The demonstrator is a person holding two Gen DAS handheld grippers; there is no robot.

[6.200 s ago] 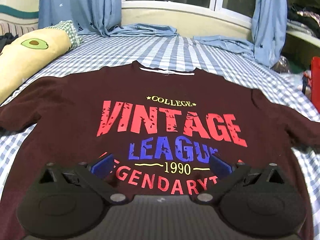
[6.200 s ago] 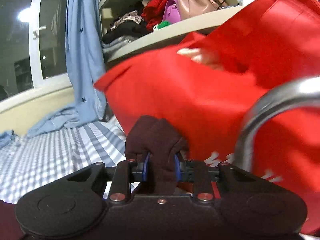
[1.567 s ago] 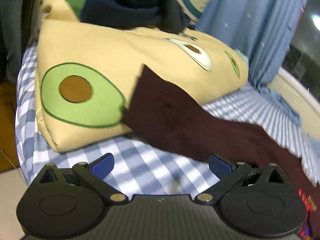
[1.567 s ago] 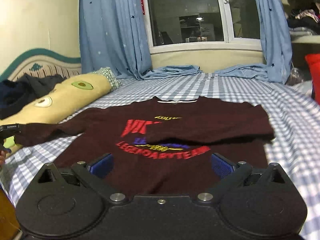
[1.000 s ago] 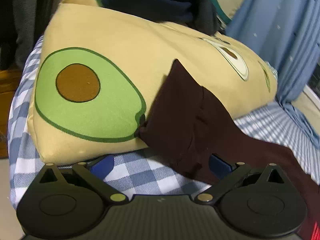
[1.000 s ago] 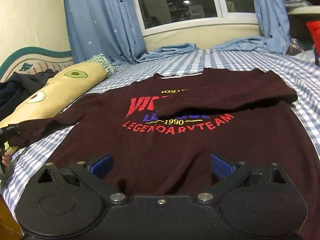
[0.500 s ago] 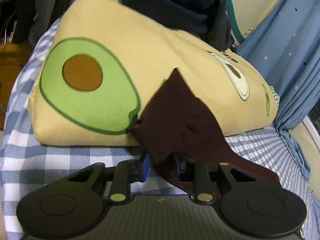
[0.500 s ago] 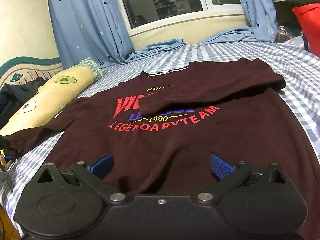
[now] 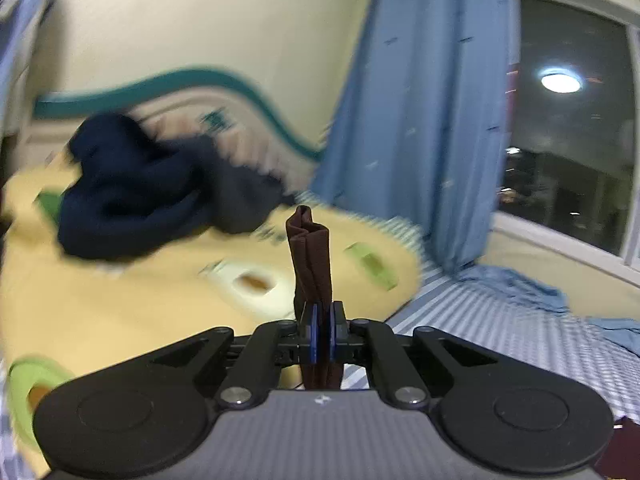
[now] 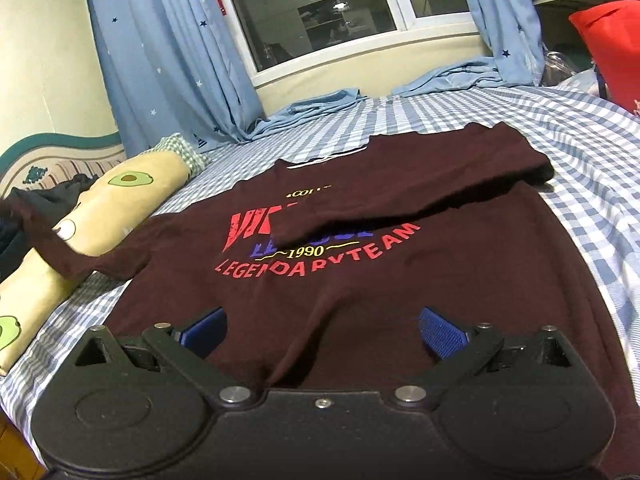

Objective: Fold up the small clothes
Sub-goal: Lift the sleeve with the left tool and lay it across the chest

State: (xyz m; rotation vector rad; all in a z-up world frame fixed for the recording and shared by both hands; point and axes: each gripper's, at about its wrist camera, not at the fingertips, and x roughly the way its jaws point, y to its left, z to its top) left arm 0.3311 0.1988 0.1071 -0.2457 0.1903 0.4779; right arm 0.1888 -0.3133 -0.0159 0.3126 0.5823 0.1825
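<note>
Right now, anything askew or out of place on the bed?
The maroon T-shirt is lopsided: one sleeve lies folded across the print, while the other sleeve is draped over the avocado pillow, its end pinched in the left hand-held gripper. A dark clothes heap sits on the pillow.

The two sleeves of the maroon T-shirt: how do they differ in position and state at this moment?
The right sleeve lies folded across the chest print; the left sleeve stretches outward, lifted over the avocado pillow. The right sleeve is free; the left sleeve's end is pinched in the shut left hand-held gripper. The right hand-held gripper is open and holds nothing. Both sleeves are the same maroon cloth.
</note>
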